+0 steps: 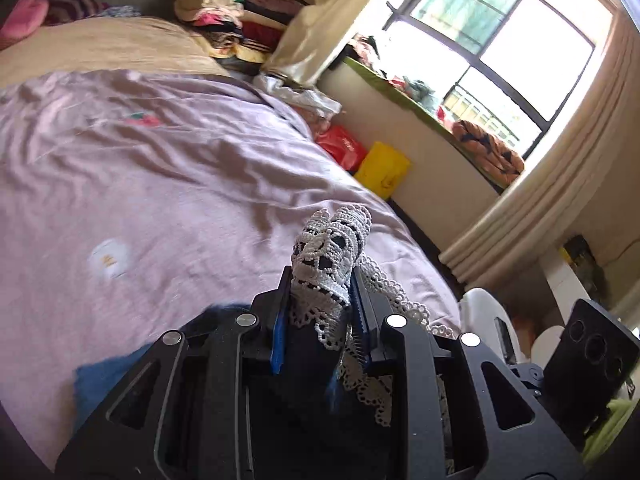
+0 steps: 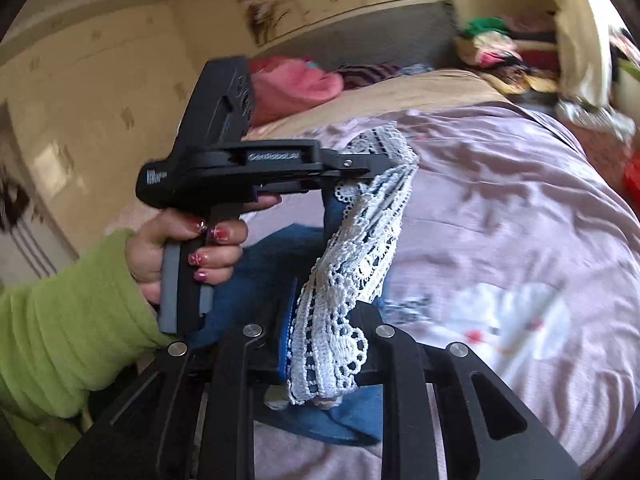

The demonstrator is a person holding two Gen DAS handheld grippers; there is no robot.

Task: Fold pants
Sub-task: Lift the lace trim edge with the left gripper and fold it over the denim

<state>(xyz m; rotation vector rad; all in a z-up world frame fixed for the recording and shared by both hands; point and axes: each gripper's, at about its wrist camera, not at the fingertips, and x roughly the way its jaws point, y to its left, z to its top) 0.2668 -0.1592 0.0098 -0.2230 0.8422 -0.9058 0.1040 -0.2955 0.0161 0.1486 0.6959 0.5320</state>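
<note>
The pants are blue denim (image 2: 264, 272) with a white lace hem (image 2: 360, 256), and they hang lifted above the lilac bedsheet (image 2: 520, 208). My left gripper (image 1: 320, 292) is shut on a bunched fold of the lace hem (image 1: 332, 248), with blue denim (image 1: 108, 372) trailing below it. My right gripper (image 2: 326, 312) is shut on another part of the same lace edge. In the right wrist view the left gripper (image 2: 372, 170) is a short way ahead, held by a hand (image 2: 188, 248) in a green sleeve, and the lace stretches between the two. Part of the right gripper's body (image 1: 588, 356) shows at the lower right of the left wrist view.
A tan blanket (image 1: 100, 44) and a pink pillow (image 2: 296, 84) lie at the bed's head. A pile of clothes (image 1: 224, 12) sits past the bed. Red (image 1: 344, 146) and yellow (image 1: 382, 168) bags stand on the floor by the window ledge (image 1: 420, 104). A curtain (image 1: 560, 184) hangs on the right.
</note>
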